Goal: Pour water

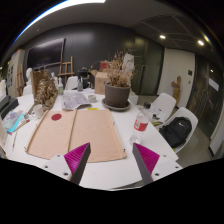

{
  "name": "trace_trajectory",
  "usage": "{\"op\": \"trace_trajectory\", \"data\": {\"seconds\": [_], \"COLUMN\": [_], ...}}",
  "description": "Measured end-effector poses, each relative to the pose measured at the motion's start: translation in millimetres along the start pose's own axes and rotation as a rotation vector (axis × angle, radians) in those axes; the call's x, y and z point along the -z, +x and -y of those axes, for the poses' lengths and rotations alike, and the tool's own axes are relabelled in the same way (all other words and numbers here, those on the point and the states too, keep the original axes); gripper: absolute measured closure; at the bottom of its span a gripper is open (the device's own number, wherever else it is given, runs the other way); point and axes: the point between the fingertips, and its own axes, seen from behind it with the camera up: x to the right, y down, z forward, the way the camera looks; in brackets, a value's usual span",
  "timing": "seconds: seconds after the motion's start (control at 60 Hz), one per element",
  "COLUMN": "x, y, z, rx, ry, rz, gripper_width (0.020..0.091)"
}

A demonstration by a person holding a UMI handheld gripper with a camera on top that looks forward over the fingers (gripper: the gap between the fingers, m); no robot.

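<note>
Risk: knocking over the small clear cup with red label (pixel 141 123) on approach, since it looks light and sits near the white table's (pixel 110 170) edge; a skewed grip would spill it. Gripper (pixel 112 160) hovering above the table, magenta-padded fingers (pixel 76 157) spread wide, holding nothing. Cup well ahead, beyond the right finger, just beside the tan rectangular board (pixel 78 133). Contents too small to tell. Dark round planter with dried plant (pixel 117 92) further back. No obvious pouring vessel otherwise.
</note>
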Motion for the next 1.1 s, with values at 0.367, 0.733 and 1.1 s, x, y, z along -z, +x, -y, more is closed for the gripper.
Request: {"op": "trace_trajectory", "data": {"seconds": [0.367,0.733,1.1], "x": [-158.3,-247.1,-251.2], "y": [126.9,132.7,128.8], "z": [-5.0,10.9,20.7], "rx": [-0.045,-0.076,0.006], "ry": [0.081,0.176,0.185], "rz": [0.015,0.033,-0.009], "gripper_width": [0.0248,0.0615,0.0801]}}
